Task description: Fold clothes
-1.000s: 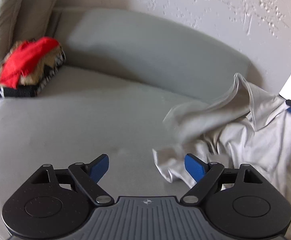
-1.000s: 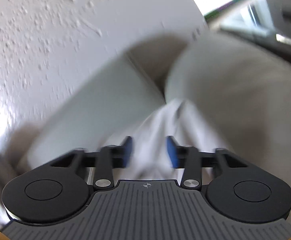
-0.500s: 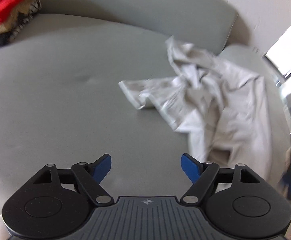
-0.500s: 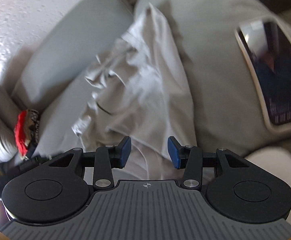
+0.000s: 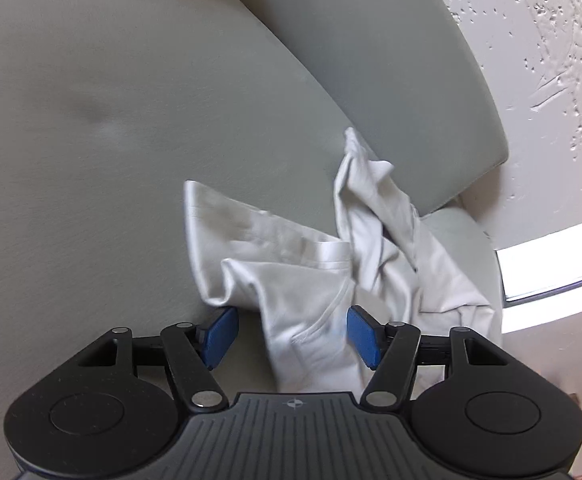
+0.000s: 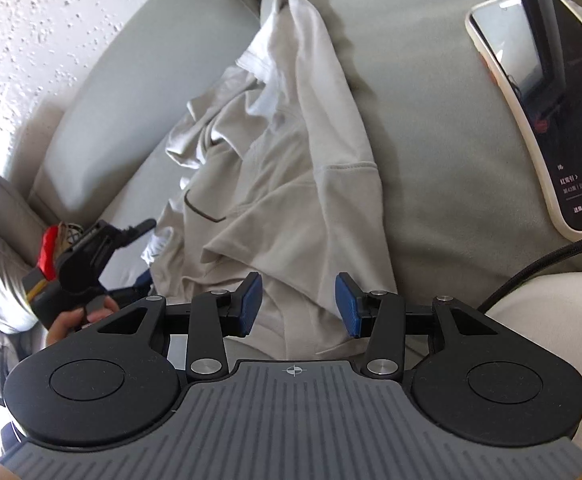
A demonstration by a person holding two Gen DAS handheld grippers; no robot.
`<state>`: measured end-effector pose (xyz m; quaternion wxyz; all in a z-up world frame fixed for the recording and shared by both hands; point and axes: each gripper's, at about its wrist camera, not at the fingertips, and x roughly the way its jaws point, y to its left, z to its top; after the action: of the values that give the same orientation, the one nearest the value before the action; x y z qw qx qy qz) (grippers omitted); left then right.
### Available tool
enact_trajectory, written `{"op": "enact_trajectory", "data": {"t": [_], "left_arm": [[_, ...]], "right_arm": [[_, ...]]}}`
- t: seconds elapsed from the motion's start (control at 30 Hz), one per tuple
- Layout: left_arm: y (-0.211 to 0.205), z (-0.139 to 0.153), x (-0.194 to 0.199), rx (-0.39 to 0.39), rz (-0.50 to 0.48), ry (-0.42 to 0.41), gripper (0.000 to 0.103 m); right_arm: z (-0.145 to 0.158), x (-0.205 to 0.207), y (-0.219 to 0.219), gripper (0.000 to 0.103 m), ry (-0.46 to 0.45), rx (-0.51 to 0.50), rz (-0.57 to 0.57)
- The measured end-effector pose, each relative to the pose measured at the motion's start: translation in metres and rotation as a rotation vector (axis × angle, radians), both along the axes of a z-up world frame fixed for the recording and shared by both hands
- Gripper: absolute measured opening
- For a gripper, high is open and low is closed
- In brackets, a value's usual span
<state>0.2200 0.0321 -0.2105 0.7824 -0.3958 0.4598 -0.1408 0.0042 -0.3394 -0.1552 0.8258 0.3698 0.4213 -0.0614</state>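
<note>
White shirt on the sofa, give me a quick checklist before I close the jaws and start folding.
1. White shirt lying flat: not ok, crumpled.
2. Left gripper over fabric: ok, jaws have just been closing, shirt edge between them, not pinched.
3. Right gripper over fabric: ok, jaws open, hem between them.
4. Phone clear of shirt: ok, apart on the armrest.
5. Sofa seat free for spreading: ok.

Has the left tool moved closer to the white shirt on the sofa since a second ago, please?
Yes. The left tool has dropped toward the sofa; its jaws, just closing, now flank the shirt edge.
</note>
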Motion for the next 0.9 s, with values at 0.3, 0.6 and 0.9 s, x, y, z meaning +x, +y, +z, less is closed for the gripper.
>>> {"op": "enact_trajectory", "data": {"t": [0.3,0.6,0.9], "left_arm": [[0.013,0.033,-0.014,0.093,0.011,-0.052,0.002],[0.095,0.103,-0.090,0.201,0.156,-0.133,0.002],[0.116,0.086,-0.135,0.293,0.175,-0.105,0.003]], "right_arm": [[0.009,-0.021,-0.004,0.048,-0.021,0.000,-0.028],[0.020,-0.045,0.004,0.048,-0.039,-0.006,-0.036],[-0.008,-0.047,0.033,0.052,0.008,-0.205,0.092]]}}
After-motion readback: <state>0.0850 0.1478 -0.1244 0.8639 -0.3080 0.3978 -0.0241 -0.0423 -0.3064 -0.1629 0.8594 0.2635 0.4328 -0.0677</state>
